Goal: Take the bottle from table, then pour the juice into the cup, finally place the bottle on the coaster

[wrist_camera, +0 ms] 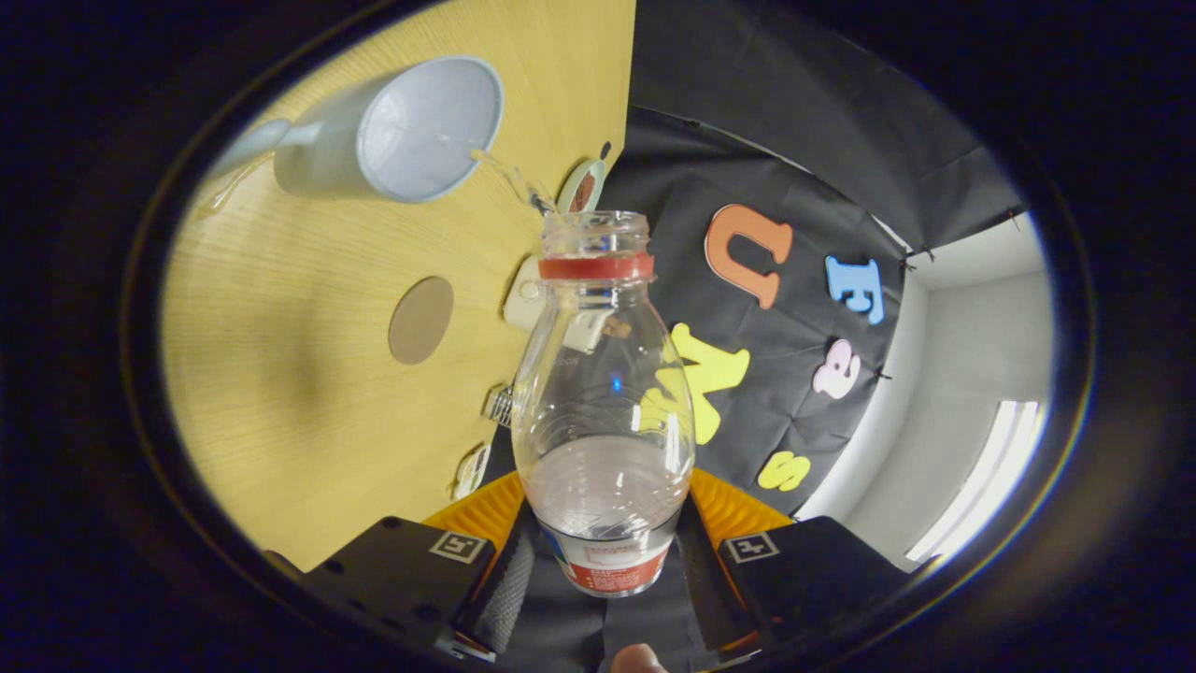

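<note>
My gripper point(603, 570) is shut on a clear plastic bottle point(603, 402) with a red neck ring and no cap, holding it by its lower body between both fingers. The bottle is tipped over on its side, mouth toward a pale blue cup point(411, 131) on the wooden table point(280, 374). A thin clear stream point(509, 178) runs from the bottle mouth into the cup's opening. A little liquid lies in the bottle near the fingers. A round brown coaster point(421, 320) lies on the table between the cup and my fingers, beside the bottle.
Small objects sit along the table's far edge by the black cloth wall: a round tin point(581, 187), a white box point(528, 299) behind the bottle, and a couple of small items point(486, 439) closer to my fingers. A fingertip point(638, 659) shows below the bottle.
</note>
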Demonstrator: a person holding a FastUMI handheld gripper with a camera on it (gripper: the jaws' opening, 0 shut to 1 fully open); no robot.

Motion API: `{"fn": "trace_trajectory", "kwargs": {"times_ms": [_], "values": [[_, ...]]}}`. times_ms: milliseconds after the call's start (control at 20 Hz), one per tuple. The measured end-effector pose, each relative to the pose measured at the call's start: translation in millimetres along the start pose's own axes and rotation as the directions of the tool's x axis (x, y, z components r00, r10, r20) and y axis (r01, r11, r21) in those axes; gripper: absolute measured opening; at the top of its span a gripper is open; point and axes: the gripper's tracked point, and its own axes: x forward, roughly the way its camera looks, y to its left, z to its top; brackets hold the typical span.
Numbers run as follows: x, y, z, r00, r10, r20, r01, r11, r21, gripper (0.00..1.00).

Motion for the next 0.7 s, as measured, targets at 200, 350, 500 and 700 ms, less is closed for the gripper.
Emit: {"fn": "trace_trajectory", "kwargs": {"times_ms": [200, 350, 500, 700], "values": [[0.3, -6.3, -1.1, 1.000, -0.012, 0.002, 0.012, 1.000, -0.024, 0.78], [-0.6, -11.1, 2.8, 1.000, -0.019, 0.011, 0.020, 0.999, -0.040, 0.78], [-0.1, -13.6, 4.0, 1.000, -0.024, 0.015, 0.025, 0.998, -0.050, 0.78], [1.2, -17.3, 3.7, 0.999, -0.029, 0.016, 0.030, 0.998, -0.063, 0.78]]}}
